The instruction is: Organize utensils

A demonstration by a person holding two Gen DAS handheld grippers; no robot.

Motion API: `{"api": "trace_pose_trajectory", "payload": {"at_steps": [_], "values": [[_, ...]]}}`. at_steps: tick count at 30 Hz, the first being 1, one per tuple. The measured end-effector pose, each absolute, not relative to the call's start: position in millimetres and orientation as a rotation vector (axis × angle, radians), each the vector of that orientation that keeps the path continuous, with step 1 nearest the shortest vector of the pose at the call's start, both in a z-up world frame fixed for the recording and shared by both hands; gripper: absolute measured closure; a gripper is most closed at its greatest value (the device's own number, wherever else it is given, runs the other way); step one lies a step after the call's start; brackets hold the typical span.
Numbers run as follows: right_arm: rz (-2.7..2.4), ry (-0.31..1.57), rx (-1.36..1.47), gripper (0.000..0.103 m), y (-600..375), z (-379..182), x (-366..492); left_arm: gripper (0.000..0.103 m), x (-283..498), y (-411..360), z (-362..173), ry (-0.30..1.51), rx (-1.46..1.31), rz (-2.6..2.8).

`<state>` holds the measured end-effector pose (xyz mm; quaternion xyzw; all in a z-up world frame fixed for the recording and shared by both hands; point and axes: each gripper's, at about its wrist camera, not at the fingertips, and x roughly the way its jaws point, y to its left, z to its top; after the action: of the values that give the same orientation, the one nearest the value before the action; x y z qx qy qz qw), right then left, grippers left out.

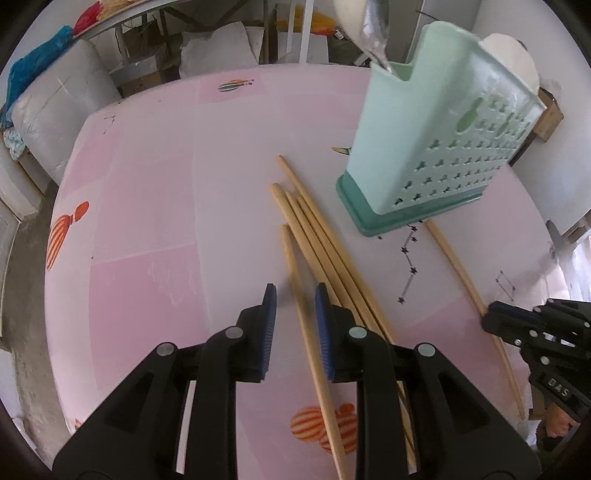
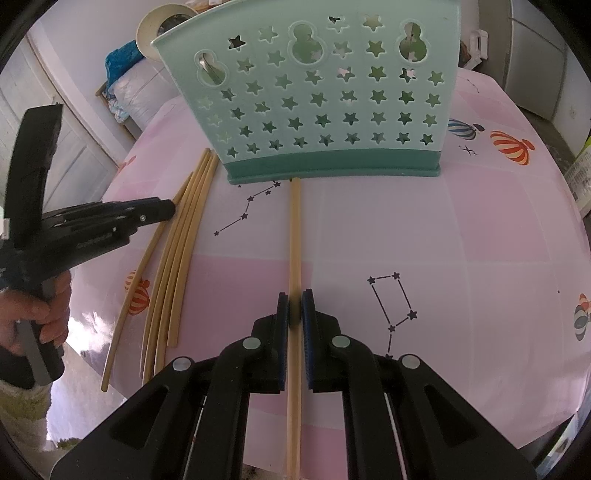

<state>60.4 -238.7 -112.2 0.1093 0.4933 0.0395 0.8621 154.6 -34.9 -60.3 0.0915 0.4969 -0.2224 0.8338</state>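
Observation:
A mint-green perforated utensil holder [image 1: 424, 147] [image 2: 332, 110] stands upright on the pink tablecloth [image 1: 147, 184] [image 2: 443, 240], with a metal spoon [image 1: 376, 33] in it. Several wooden chopsticks [image 1: 321, 240] [image 2: 177, 240] lie side by side left of the holder. My left gripper [image 1: 295, 291] [image 2: 162, 210] is low over them, its jaws apart around one separate chopstick [image 1: 291, 258] without the pads pressing it. My right gripper [image 2: 295, 295] [image 1: 491, 314] is shut on a single chopstick [image 2: 295, 229] [image 1: 454, 266] lying flat and pointing at the holder's base.
A person's hand [image 2: 29, 314] holds the left gripper's handle at the table's left edge. White wrapped bundles [image 1: 55, 103] and a blue bag [image 1: 33, 62] sit beyond the far edge. A round white disc [image 2: 162, 26] stands behind the holder.

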Motion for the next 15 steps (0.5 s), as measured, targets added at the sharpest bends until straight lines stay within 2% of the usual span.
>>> {"api": "trace_pose_trajectory", "payload": {"at_steps": [2, 5, 9, 12, 15], "values": [[0.083, 1.034, 0.230, 0.095, -238.5, -112.6, 60.8, 0.084, 158.5, -35.3, -62.0, 1.035, 0.205, -0.465], [0.082, 1.036, 0.229, 0.095, -238.5, -112.8, 60.6, 0.091, 162.2, -34.8, -64.2, 1.007, 0.233, -0.433], [0.087, 1.040, 0.233, 0.094, -240.5, -112.7, 61.3, 0.091, 165.0, -26.1, -63.7, 1.020, 0.197, -0.425], [0.103, 1.032, 0.241, 0.081, -240.8, -109.0, 66.3, 0.091, 165.4, -26.4, -64.1, 1.016, 0.206, -0.420], [0.096, 1.008, 0.208, 0.078, -237.4, -104.2, 77.0, 0.091, 165.5, -29.9, -64.0, 1.010, 0.216, -0.409]]}}
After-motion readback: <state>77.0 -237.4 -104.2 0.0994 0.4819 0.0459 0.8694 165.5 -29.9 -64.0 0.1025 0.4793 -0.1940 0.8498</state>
